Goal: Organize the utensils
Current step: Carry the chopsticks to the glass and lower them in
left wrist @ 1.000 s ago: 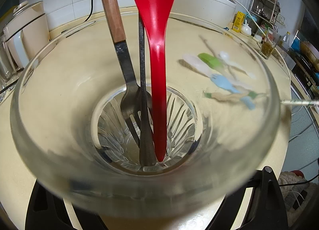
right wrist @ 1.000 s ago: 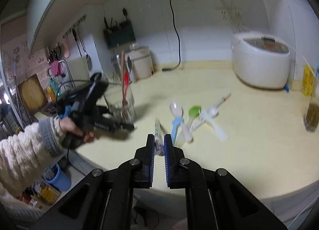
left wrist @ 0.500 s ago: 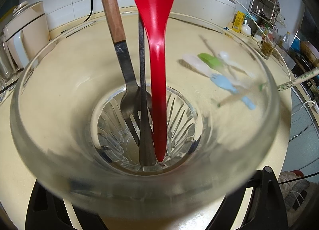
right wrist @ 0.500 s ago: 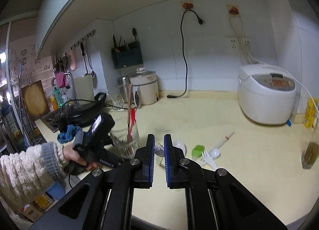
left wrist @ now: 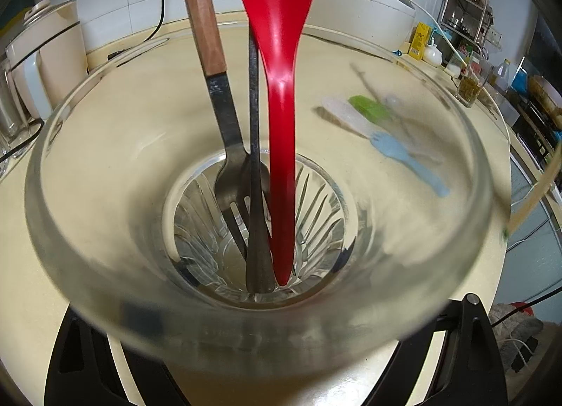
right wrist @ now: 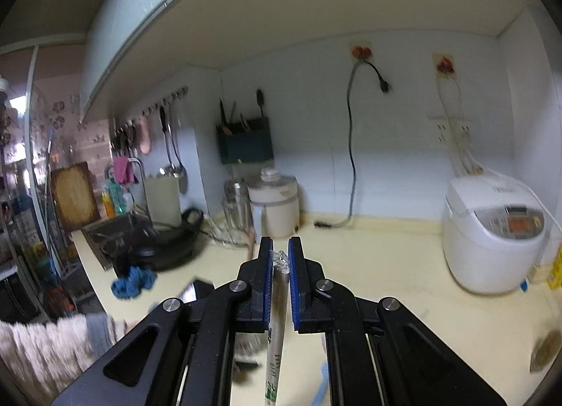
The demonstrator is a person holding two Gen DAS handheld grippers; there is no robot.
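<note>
My left gripper (left wrist: 267,363) is shut on a clear glass cup (left wrist: 105,265) that fills the left wrist view. In the cup stand a red spoon (left wrist: 281,124), a wood-handled fork (left wrist: 217,96) and a thin dark utensil (left wrist: 253,160). Seen through the glass, several plastic utensils lie on the counter: a white one (left wrist: 346,116), a green one (left wrist: 368,109) and a blue one (left wrist: 404,156). My right gripper (right wrist: 280,263) is shut on wrapped chopsticks (right wrist: 275,328), held upright above the counter. The chopsticks also show blurred at the right edge of the left wrist view (left wrist: 534,195).
A white rice cooker (right wrist: 491,240) stands at the right of the yellow counter (right wrist: 404,283). A kettle (right wrist: 277,209), glass jars and a black pan (right wrist: 168,244) stand at the back left. A glass of tea (left wrist: 469,88) is at the far right.
My right gripper has lifted the wrapped chopsticks off the counter and tilted upward. The chopsticks have swung to the right edge of the left wrist view. The cup has stayed still.
</note>
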